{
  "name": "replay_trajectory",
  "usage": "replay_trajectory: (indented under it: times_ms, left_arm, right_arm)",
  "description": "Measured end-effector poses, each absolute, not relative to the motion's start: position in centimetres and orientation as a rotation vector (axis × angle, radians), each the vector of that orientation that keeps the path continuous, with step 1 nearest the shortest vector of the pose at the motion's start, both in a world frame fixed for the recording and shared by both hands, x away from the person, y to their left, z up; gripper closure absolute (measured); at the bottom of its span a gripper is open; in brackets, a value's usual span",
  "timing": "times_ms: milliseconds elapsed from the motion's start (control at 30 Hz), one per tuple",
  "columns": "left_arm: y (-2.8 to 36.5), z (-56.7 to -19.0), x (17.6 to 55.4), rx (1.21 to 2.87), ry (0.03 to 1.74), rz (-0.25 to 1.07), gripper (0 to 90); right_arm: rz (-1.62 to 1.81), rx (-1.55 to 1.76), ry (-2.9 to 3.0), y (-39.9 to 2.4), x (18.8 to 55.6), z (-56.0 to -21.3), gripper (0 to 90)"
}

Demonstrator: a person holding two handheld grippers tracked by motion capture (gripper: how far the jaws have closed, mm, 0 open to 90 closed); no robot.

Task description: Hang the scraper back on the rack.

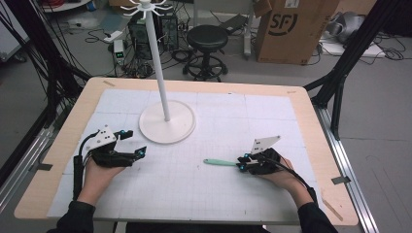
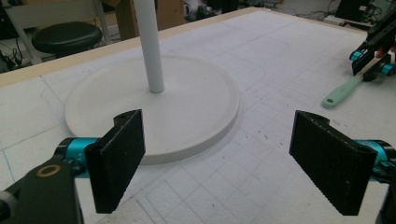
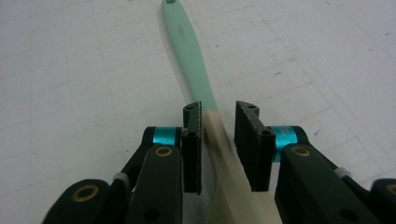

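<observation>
Gripping position reached at the right gripper: its jaws stand close on either side of a spatula, at the point where the mint-green handle meets the cream-coloured blade. The left pad lies against the tool's edge; a thin gap shows between the tool and the right pad, so the clamp is not fully made. The jaws are nearly together with the spatula between them.

Spatula location: flat on the white gridded mat, handle running straight ahead of the right gripper, away from its jaws, with the hanging hole at the far tip. The cream blade passes back under the gripper's body. In the high view the green handle sticks out from the right gripper toward the table's middle.

Left gripper: jaws wide apart, nothing between them, held just above the mat. Directly ahead of it and slightly to its left stands a white rack stand on a round disc base; the base's near rim lies just beyond the left pad. Farther off, ahead and to its right, the spatula's handle end and the right gripper are visible.

Both grippers are held in the person's hands, well apart from each other.
</observation>
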State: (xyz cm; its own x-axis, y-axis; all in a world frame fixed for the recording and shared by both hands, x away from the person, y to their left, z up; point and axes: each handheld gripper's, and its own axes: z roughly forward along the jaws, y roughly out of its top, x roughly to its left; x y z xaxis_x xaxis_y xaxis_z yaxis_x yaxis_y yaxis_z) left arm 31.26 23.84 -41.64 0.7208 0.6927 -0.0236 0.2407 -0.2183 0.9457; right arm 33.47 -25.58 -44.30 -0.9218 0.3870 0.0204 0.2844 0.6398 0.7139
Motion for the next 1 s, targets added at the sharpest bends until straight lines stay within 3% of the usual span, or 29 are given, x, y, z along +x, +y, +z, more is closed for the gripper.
replay_trajectory:
  times_ms: [567,1000]
  left_arm:
    - [23.5,-41.8,30.9,1.791,0.768,0.488,20.0]
    - [22.9,-41.7,30.3,1.770,0.772,0.465,20.5]
  right_arm:
    - [1.173,0.623,2.680,-25.5,33.2,-42.9,81.3]
    - [1.315,0.727,2.510,-25.2,33.8,-35.1,81.4]
